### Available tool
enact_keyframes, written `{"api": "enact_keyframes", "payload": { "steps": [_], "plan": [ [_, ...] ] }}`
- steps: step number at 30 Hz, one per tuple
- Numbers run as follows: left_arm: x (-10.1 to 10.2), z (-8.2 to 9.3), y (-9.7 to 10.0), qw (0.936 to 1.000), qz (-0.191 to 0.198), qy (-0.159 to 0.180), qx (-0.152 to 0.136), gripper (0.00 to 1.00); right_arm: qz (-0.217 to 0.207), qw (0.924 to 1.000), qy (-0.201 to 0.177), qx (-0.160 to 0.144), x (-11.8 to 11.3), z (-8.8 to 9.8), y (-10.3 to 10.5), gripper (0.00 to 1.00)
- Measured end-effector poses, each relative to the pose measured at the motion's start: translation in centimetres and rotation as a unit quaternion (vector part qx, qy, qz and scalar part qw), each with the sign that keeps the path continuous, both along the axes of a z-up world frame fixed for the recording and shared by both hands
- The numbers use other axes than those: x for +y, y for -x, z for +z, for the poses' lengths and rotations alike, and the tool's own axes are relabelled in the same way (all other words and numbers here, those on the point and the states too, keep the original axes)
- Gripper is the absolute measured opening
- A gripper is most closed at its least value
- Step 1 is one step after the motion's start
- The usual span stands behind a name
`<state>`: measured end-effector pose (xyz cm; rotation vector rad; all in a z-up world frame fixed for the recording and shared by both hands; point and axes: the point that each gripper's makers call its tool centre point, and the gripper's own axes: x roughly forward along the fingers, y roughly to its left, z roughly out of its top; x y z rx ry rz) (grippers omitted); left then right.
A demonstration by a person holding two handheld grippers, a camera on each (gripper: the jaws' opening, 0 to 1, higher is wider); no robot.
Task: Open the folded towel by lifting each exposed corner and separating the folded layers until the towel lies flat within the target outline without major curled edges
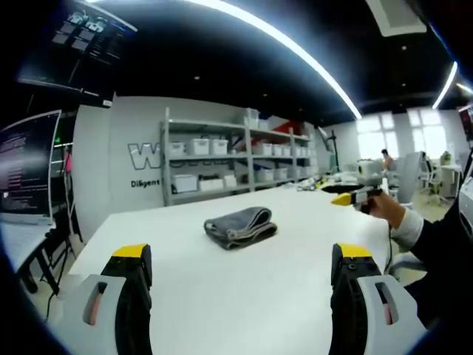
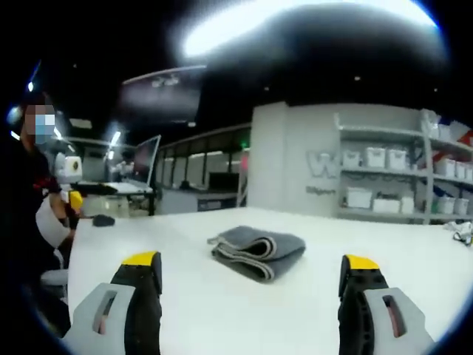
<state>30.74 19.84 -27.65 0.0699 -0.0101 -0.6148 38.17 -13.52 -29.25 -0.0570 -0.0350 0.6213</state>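
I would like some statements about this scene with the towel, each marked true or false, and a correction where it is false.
1. The grey towel lies folded on the white table. True.
2. The left gripper is shut on a corner of the towel. False: its jaws stand wide apart, short of the towel, touching nothing.
3. The right gripper is open, and the towel sits beyond its jaws. True.
4. The towel already lies spread flat. False: it is in stacked layers, with the folded edges showing.
5. In the left gripper view, a hand holds the other gripper above the table on the right. True.
6. The shelves behind the table hold folded towels. False: they hold white bins.
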Motion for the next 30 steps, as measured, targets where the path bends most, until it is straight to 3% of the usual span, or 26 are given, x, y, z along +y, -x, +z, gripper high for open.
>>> {"api": "enact_keyframes", "payload": {
  "steps": [16, 30],
  "plan": [
    [0.1, 0.2, 0.1, 0.9999, 0.006, -0.011, -0.005, 1.0, -0.01, 0.9997, -0.012, -0.017, -1.2, 1.2, 1.0, 0.99],
    [-0.3, 0.4, 0.3, 0.9999, 0.001, -0.009, -0.006, 1.0, -0.006, 0.9999, 0.0, -0.013, -0.8, 1.2, -0.1, 0.99]
  ]
}}
